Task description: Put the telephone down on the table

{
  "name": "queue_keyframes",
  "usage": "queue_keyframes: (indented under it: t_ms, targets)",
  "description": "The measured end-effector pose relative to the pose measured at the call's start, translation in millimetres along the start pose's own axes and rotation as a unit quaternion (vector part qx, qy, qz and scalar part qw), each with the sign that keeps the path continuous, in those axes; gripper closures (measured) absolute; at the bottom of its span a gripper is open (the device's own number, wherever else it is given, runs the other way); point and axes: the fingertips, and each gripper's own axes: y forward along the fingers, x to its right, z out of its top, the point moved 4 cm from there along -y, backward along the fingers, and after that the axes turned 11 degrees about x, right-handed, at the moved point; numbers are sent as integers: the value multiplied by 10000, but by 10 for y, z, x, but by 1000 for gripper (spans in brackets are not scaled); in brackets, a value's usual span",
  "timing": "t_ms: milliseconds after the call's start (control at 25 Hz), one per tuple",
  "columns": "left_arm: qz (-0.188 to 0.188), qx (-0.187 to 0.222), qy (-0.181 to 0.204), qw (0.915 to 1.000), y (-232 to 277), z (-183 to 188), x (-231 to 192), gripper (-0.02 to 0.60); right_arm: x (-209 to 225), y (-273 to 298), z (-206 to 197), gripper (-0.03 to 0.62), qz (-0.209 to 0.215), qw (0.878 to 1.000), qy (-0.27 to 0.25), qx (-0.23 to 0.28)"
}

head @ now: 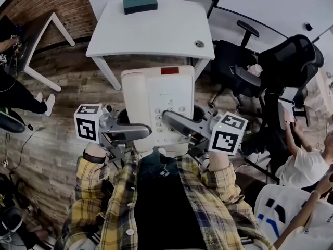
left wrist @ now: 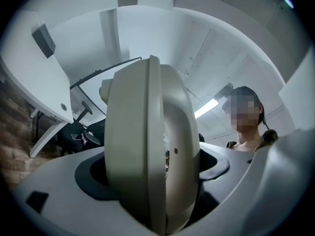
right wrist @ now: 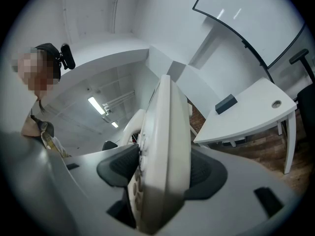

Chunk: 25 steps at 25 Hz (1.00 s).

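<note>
A white desk telephone [head: 156,95] with its handset on the left side hangs in the air in front of me, between my body and the white table [head: 156,30]. My left gripper [head: 136,132] is shut on the handset side of the telephone [left wrist: 133,146], its dark pads [left wrist: 93,173] pressing on both faces. My right gripper [head: 174,123] is shut on the keypad side, and the right gripper view shows the telephone [right wrist: 165,151] edge-on between the pads [right wrist: 204,173]. The phone is well short of the table [right wrist: 251,109].
A dark green box [head: 140,3] lies at the table's far edge. Black office chairs [head: 291,61] and a seated person [head: 307,165] are to the right. A second table [head: 31,35] and another person's legs [head: 21,95] are on the left. The floor is wood plank.
</note>
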Motion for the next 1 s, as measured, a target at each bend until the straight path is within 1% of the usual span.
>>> queue_keyframes:
  t_ms: [240, 440, 600, 1000]
  targets:
    - [30, 28, 4, 10000, 27, 99, -122, 150, 133, 82, 63, 324, 27, 10000, 24, -26]
    - [4, -1, -35, 10000, 56, 326, -393, 150, 392, 269, 186, 324, -30, 10000, 30, -10]
    - [-65, -58, -84, 9999, 83, 674, -666, 150, 646, 542, 384, 324, -118, 9999, 15, 27]
    - [-159, -253, -188, 9994, 9, 1776, -1358, 150, 1259, 1492, 919, 324, -290, 9994, 25, 183]
